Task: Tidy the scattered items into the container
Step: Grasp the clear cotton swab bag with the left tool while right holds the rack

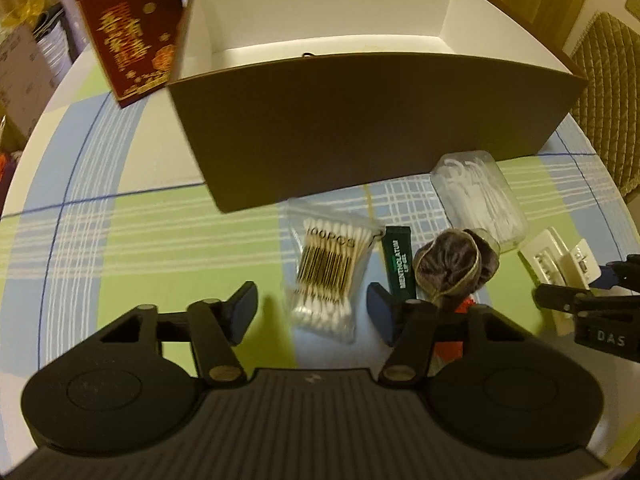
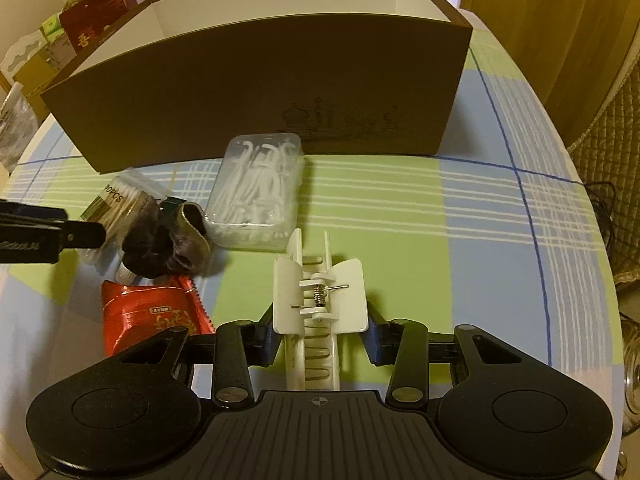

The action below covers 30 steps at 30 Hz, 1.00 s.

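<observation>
Box (image 1: 360,128) stands at the back of the table, nearly bare inside, with the loose items in front of it.

Going left to right: your left gripper (image 1: 312,312) has its jaws wide apart, holding nothing, poised over the cotton swab packet (image 1: 326,276). Just beside that lie the green lip balm (image 1: 398,268) and the dark hair tie (image 1: 452,266), with the red snack packet (image 2: 154,314) in front of them. The clear floss pick case (image 2: 258,194) sits close to the box wall. Your right gripper (image 2: 320,330) has its pads either side of the white hair clip (image 2: 320,300); I cannot tell if they are pressing yet. By my reckoning, nearly everything is left to do.
</observation>
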Available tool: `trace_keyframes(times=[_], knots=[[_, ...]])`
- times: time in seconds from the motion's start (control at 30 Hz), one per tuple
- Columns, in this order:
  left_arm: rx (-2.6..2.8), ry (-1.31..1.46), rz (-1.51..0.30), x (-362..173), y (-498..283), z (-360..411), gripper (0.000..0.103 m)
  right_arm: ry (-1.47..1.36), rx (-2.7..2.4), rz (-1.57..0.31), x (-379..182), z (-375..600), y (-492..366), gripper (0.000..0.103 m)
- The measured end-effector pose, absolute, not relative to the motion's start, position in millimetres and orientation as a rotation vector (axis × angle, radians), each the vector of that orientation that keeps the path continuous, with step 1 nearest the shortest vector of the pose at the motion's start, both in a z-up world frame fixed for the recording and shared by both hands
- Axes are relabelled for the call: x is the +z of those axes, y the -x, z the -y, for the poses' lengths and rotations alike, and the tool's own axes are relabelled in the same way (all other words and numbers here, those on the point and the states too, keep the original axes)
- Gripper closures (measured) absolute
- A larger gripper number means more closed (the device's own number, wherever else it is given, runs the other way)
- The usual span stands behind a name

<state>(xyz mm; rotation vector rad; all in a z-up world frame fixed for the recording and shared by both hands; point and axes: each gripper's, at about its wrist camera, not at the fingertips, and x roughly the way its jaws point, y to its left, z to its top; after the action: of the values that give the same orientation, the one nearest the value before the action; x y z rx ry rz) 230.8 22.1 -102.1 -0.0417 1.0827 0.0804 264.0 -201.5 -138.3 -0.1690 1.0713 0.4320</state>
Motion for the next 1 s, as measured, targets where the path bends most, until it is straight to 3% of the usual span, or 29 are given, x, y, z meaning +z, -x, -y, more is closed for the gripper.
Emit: trace_keyframes(times=[0.07,0.13,0.43,0.63,0.83,0.87,0.9,0.93,1.0], knots=[[0.062,0.031,-1.091,-106.8,-233.6,-20.5,0.070,0.170,0.430,-1.072,-138.0,202.3,-263.3,0.058],[0.051,0.023,-1.098,-109.6,-232.7,-19.5,0.076,0.171,0.428,-1.072,-137.9,203.0,-262.7,0.058],[0.041,0.029,-1.132,-106.9,-204.7,-25.4,0.082,0.177,0.434,-1.070,-137.9,203.5,-261.0,0.058],[0.031,0.108,-1.201,-103.4,-175.8,-32.4,0.080,0.176,0.441,-1.070,-136.0,204.6,-259.2,0.057],[0.038,0.102,-1.175,-95.7,-175.5,-32.1,0.057,0.162,0.473,-1.085,-134.2,205.5,-256.9,0.056],[0.036,0.094,-1.167,-95.2,-178.4,-29.8,0.053,0.162,0.478,-1.086,-134.1,205.3,-256.4,0.051],[0.034,0.084,-1.161,-95.4,-181.6,-27.3,0.052,0.162,0.477,-1.080,-133.3,205.5,-255.5,0.027],[0.033,0.074,-1.155,-96.1,-184.0,-24.7,0.052,0.161,0.471,-1.064,-131.5,206.2,-253.9,0.012],[0.030,0.050,-1.152,-99.8,-188.4,-20.0,0.052,0.155,0.477,-1.037,-127.7,206.9,-252.1,0.012]])
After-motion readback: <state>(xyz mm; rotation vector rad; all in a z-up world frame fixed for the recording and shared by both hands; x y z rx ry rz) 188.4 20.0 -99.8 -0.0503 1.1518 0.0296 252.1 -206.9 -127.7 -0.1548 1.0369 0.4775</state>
